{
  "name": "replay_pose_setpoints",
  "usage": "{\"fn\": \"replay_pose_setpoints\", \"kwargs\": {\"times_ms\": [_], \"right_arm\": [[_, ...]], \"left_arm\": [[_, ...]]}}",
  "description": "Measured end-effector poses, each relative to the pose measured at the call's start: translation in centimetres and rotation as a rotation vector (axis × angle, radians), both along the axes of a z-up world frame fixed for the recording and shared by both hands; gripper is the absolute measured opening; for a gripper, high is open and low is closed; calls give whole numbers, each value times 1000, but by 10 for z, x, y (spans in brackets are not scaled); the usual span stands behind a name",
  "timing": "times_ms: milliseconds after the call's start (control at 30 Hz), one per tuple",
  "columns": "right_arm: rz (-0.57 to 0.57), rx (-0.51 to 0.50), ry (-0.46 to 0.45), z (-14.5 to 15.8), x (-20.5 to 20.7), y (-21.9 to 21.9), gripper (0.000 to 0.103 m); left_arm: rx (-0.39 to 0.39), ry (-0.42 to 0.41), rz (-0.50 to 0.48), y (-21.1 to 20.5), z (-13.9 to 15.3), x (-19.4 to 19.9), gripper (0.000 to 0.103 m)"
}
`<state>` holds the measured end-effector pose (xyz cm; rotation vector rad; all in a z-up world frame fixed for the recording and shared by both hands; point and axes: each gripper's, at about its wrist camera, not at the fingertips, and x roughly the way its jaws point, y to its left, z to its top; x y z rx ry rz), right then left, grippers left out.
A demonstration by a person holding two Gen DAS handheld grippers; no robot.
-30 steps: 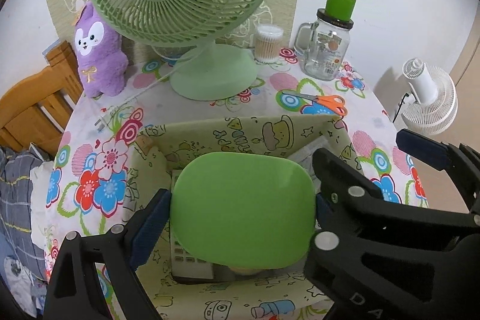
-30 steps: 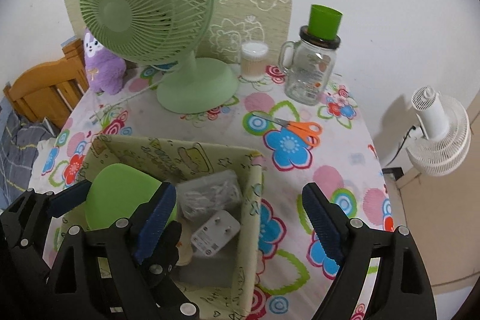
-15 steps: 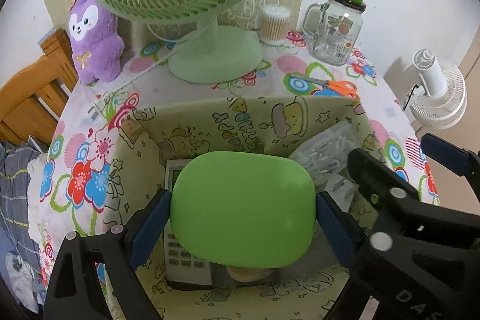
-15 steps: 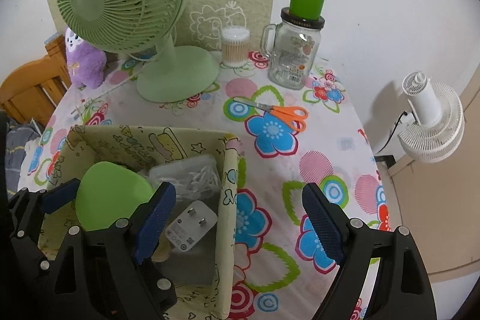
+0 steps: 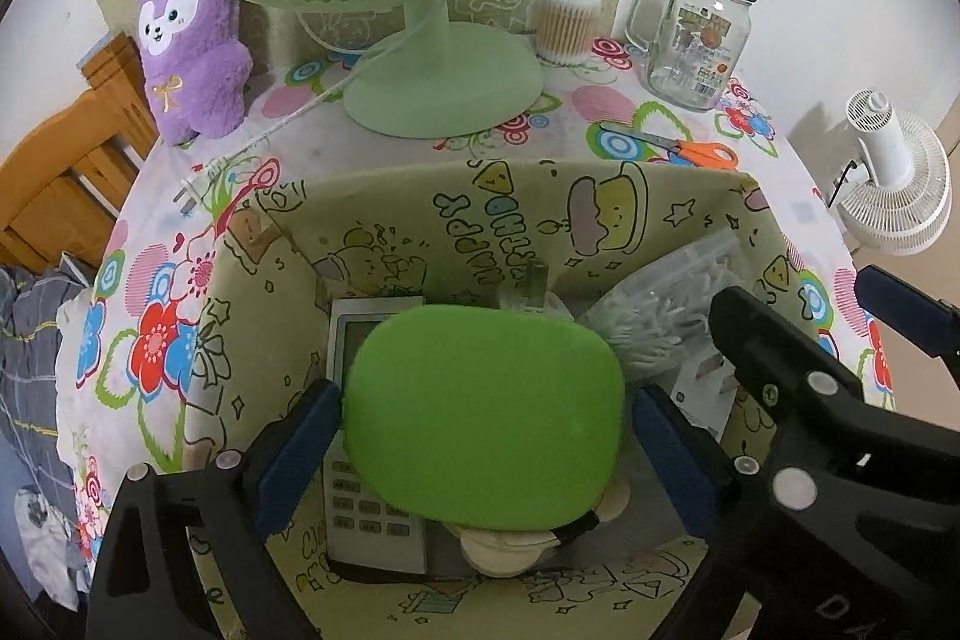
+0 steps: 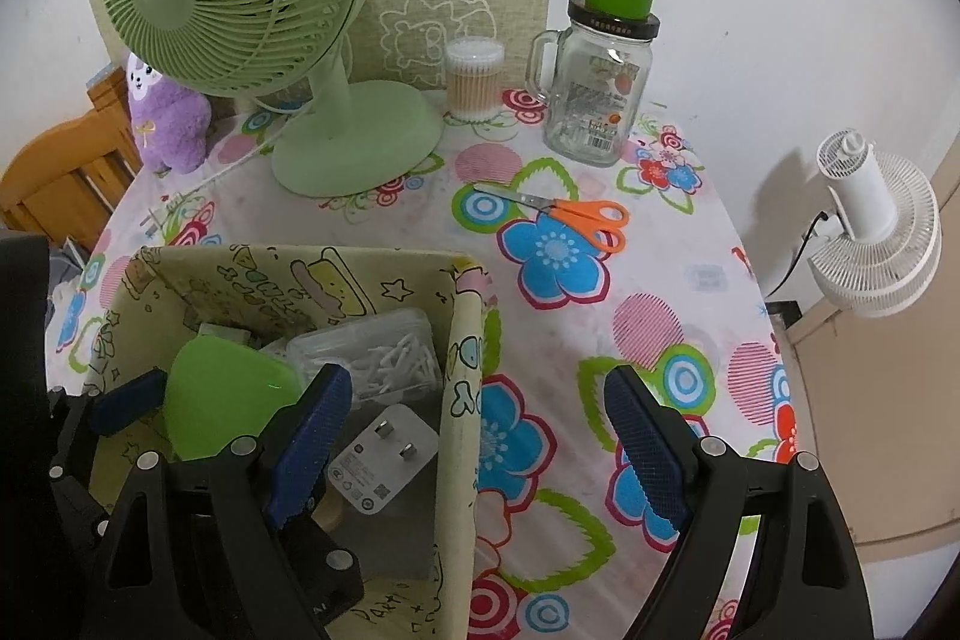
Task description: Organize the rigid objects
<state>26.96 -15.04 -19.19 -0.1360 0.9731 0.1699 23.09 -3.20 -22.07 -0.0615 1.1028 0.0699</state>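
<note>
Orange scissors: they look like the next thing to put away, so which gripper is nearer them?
Right. The right gripper hovers open over the tablecloth short of the scissors; the left gripper, jaws opening, sits inside the box.

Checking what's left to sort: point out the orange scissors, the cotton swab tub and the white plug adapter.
orange scissors point(image 6: 591, 220), right wrist view, on the handles.
cotton swab tub point(image 6: 474, 79), right wrist view, on its side wall.
white plug adapter point(image 6: 384, 466), right wrist view, on its pronged face.

Storage box point(image 6: 462, 400) crowded inside, open table point(image 6: 678, 280) to its right, scissors point(image 6: 570, 214), jar point(image 6: 600, 100) and fan point(image 6: 336, 142) blocking the far side
</note>
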Motion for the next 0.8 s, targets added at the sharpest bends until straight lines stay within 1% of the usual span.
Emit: {"fn": "replay_pose_setpoints", "kwargs": {"times_ms": [100, 200, 400, 533, 800], "right_arm": [[-23, -17, -4, 0, -1, -1, 88], [-33, -9, 12, 0, -2, -4, 88], [-39, -1, 19, 3, -9, -4, 88], [-30, 2, 17, 7, -18, -1, 88], [-36, 23, 16, 16, -35, 1, 88]], "left_arm": [[4, -4, -10, -2, 3, -2, 103], [-1, -7, -13, -1, 8, -5, 103], [27, -14, -20, -2, 16, -13, 103], [83, -41, -26, -1, 26, -24, 103], [95, -50, -33, 4, 34, -37, 103]]}}
